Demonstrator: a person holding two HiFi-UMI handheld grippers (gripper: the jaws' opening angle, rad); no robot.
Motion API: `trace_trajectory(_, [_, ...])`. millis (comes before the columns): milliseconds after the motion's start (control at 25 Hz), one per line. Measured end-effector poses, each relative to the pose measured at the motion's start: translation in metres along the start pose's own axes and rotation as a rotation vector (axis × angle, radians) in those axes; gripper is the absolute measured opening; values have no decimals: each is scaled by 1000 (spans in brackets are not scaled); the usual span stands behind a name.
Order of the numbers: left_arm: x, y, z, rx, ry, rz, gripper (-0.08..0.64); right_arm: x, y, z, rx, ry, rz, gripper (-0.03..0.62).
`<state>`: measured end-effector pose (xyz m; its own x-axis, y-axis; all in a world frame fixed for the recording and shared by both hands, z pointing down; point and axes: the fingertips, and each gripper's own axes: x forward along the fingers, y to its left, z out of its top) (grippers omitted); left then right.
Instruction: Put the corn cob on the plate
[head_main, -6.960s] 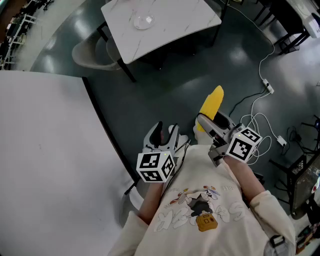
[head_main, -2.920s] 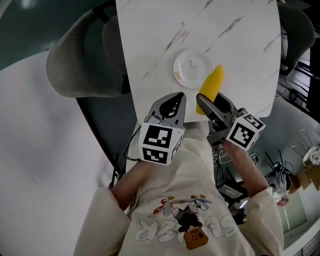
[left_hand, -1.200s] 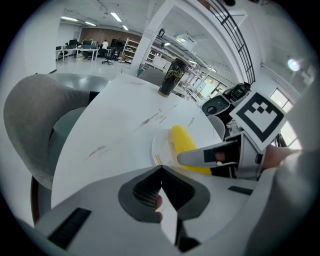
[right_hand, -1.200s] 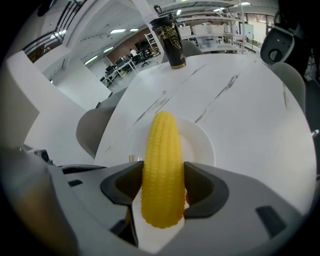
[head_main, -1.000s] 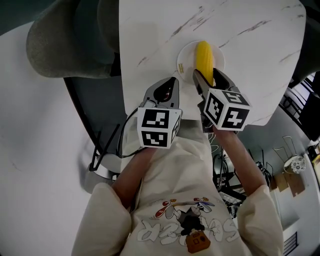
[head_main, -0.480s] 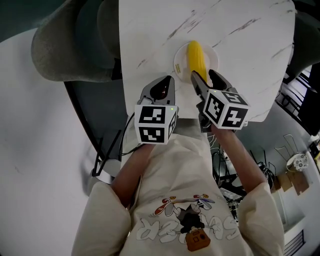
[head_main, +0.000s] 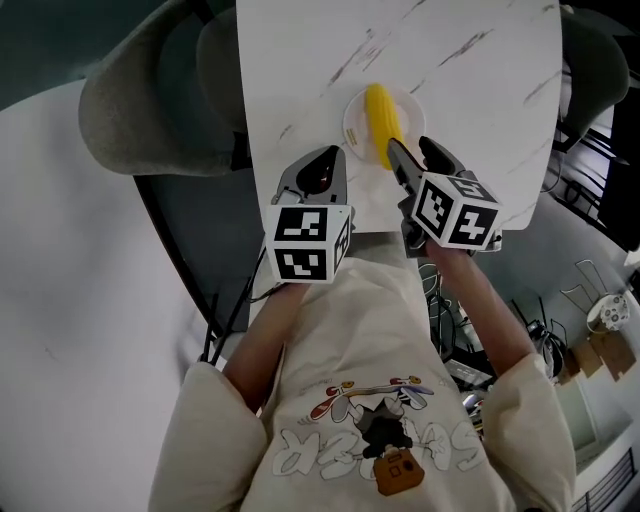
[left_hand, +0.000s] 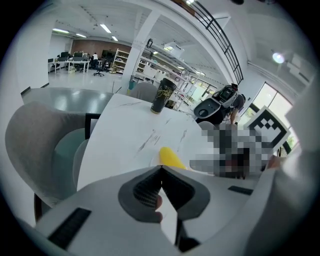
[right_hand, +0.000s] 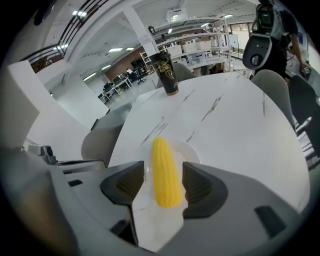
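Note:
The yellow corn cob (head_main: 378, 120) lies across the small white plate (head_main: 408, 105) on the marble-topped table (head_main: 470, 90). My right gripper (head_main: 414, 158) is open just behind the plate. In the right gripper view the corn cob (right_hand: 165, 170) sits between the spread jaws with a gap on each side, its near end over the plate's (right_hand: 193, 153) rim. My left gripper (head_main: 322, 172) is shut on nothing at the table's near edge, left of the plate. The left gripper (left_hand: 161, 168) sees the corn cob's (left_hand: 172, 159) tip just past its closed jaws.
A tall black cup (right_hand: 167, 72) stands at the far side of the table, also visible as the black cup (left_hand: 162, 95) in the left gripper view. A grey chair (head_main: 150, 100) stands left of the table; more chairs (right_hand: 272, 80) stand to the right.
The right gripper has opened and drawn back a little toward me, and the corn cob it held over the plate now lies on the plate. The left gripper stayed shut.

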<state>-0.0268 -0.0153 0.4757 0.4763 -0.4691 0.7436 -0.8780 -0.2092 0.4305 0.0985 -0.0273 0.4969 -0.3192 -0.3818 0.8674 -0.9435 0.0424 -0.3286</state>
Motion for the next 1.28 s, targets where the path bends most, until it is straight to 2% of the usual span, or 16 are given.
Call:
trace_trajectory(240, [-17,-11,20,42,-29,-36,6,-26,7,13,32,-58,13,241])
trace_trajectory(520, [-45,-29,37,113,-49,-84,6,-57,25,15,70,-103,65,241])
trace_trajectory(840, [-74,-49,42,208,-31,-152,6,-107,56,37,0,-178,145,238])
trace_trajectory(1000, [-90,-63,51,267,-30,-201,5,-133,79,49,-73,-191,197,238])
trace_trajectory(1120, [-105,-76,54,301,-41,-236,6,-153,98,49,-108,-211,240,238])
trace_trajectory(1280, [-132,-94,55,340,-61,-282,6,-181,116,43,-108,-249,278,238])
